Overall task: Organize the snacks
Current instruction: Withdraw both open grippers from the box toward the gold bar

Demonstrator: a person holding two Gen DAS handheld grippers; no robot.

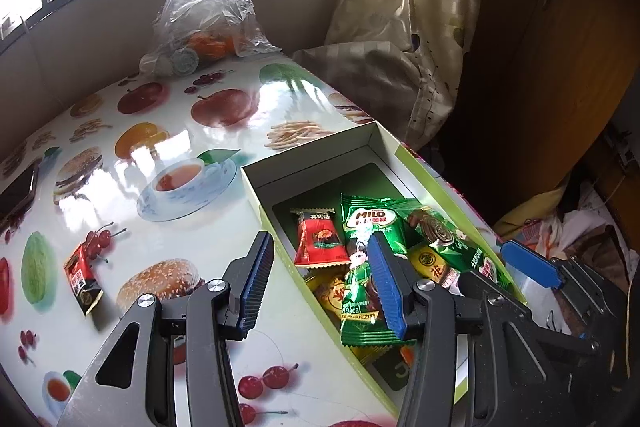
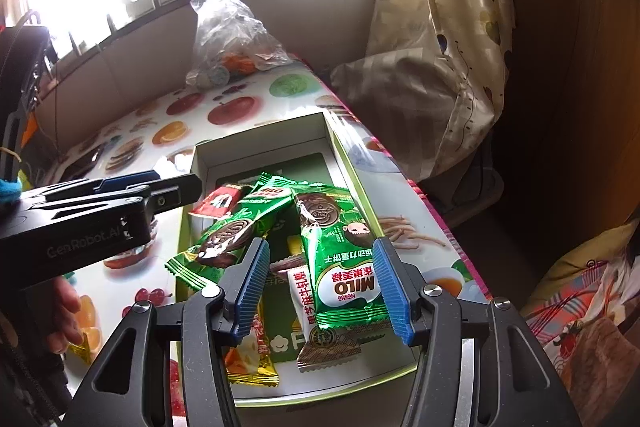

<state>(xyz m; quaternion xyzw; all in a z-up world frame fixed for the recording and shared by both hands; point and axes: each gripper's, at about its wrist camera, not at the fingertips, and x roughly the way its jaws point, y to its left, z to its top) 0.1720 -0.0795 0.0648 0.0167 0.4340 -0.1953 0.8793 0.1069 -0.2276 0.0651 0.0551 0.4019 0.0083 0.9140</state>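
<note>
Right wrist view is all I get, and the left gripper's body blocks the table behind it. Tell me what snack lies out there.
Observer: A red and black snack packet lies on the table, left of the box, beside the printed cherries.
Operator: Report the left gripper's jaws; I see it only side-on.
Observer: The left gripper is open and holds nothing. One finger shows over the table, the other over the box.
Operator: Say how that packet lies.
Observer: Flat and slanted, with its dark end toward the left gripper.
</note>
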